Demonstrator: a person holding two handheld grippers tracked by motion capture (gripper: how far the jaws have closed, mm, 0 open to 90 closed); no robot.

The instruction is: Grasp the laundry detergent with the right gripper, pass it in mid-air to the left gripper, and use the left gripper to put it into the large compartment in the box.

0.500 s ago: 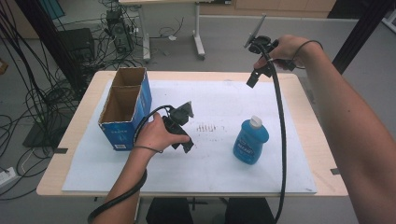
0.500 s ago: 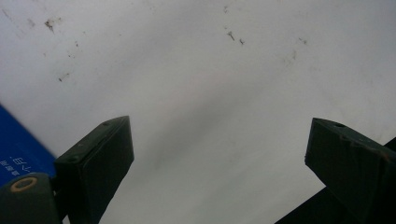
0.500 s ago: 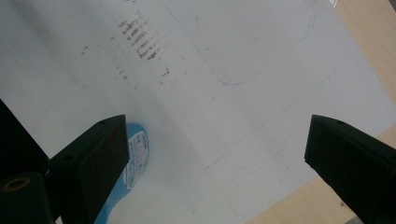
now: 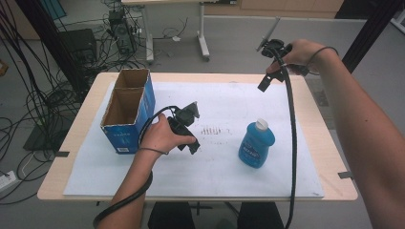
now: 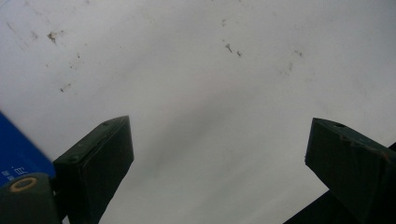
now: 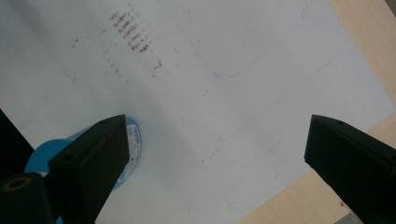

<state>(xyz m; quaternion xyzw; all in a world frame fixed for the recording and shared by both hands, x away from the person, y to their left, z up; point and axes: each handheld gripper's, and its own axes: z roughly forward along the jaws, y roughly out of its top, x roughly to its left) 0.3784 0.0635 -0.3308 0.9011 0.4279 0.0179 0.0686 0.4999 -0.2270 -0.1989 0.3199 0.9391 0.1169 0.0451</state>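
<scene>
A person's left hand holds my left gripper (image 4: 192,147) low over the white paper (image 4: 215,176), just right of the open blue cardboard box (image 4: 125,109). In the left gripper view its jaws (image 5: 217,135) stand open over bare paper, with a corner of the blue box (image 5: 18,149) at the left. My right gripper (image 4: 263,85) is held high above the table's far right side and points down. Its jaws (image 6: 217,135) are open with nothing between them. A blue bottle (image 4: 256,143) with a white cap stands on the paper; part of the bottle (image 6: 133,135) peeks out behind one jaw.
The paper covers most of the wooden table (image 4: 329,157). A row of small brown marks (image 4: 215,130) lies between the left gripper and the bottle. The right gripper's cable (image 4: 292,143) hangs down across the table's right side. Cables and a desk leg stand on the floor beyond.
</scene>
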